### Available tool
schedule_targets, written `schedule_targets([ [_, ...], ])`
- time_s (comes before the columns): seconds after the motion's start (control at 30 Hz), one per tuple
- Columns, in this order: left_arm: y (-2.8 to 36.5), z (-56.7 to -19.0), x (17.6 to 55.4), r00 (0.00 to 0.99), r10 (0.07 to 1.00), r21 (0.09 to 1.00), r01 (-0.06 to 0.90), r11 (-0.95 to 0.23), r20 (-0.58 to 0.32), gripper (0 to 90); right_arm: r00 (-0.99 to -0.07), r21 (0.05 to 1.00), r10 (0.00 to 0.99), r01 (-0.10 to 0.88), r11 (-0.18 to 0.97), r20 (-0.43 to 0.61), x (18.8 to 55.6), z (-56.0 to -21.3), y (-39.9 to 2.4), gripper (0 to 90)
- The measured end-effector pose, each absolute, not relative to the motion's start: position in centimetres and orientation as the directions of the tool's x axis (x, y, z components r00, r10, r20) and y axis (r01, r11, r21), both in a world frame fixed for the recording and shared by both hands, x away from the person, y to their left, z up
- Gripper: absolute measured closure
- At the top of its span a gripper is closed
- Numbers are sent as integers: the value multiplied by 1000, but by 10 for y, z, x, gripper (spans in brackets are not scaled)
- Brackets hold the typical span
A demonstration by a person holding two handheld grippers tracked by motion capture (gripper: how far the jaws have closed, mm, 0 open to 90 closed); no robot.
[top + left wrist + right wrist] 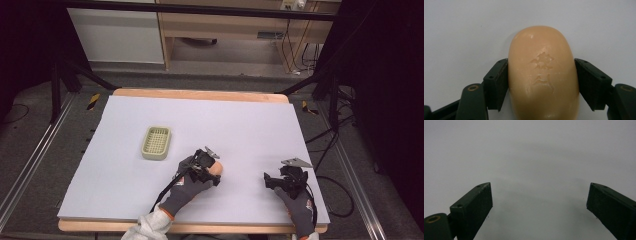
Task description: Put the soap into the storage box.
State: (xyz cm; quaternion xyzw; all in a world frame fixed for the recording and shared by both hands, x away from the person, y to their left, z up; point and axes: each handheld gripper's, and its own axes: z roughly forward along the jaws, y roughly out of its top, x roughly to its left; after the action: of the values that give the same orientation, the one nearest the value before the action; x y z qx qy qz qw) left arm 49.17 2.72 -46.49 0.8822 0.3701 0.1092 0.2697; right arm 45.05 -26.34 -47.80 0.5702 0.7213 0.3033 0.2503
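Left tool (pixel 541 82) clamped on the soap bar (pixel 543 75), one jaw pressed against each long side. Soap low on the white bench (pixel 250 130), near the front middle, well apart from the green slotted dish (pixel 156 142) farther back on the left. Grasp judged as done; lifting not yet seen, and the carrying to the dish, probably the goal, judged as left to do. Right tool (pixel 539 205) held with jaws wide apart over bare bench, nothing between them, well apart from the soap in the high view. Lower end of the soap cut off by the picture edge. Stamped mark on its top hard to read. Contact between soap and bench not possible to tell.
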Motion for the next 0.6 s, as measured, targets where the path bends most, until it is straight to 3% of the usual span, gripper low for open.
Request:
schedule_targets([
  [0.6,44,-445,485,717,697,597,561,-573,-4,315,-225,722,974,671,168,-17,451,-478,-264,68],
])
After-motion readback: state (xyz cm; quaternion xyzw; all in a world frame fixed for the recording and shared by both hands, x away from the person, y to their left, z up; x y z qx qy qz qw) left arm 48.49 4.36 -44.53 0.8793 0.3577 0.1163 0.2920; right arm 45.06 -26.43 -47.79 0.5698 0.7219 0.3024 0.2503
